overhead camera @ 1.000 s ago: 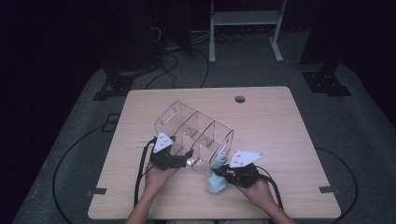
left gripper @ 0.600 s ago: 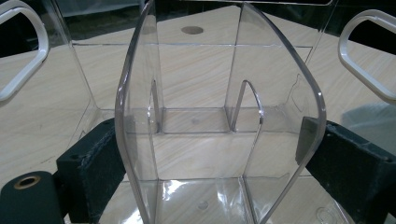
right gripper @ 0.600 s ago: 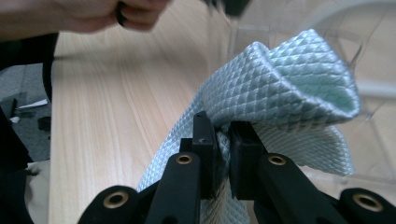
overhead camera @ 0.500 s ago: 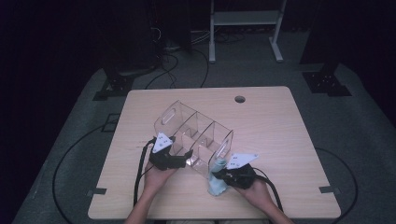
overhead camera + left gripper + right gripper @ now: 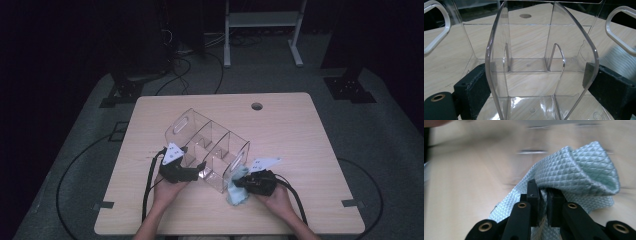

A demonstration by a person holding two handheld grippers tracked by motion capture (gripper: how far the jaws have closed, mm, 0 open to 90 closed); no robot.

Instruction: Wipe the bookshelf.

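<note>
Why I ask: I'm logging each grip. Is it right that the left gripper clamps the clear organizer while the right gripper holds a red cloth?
Not quite: the cloth is pale blue-green, not red, as the right gripper view shows. The right gripper does pinch it, and the left gripper does clamp the clear organizer.

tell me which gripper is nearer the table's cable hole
Left. The left gripper clamps the clear organizer below the cable hole; the right gripper pinches the cloth lower down.
</note>
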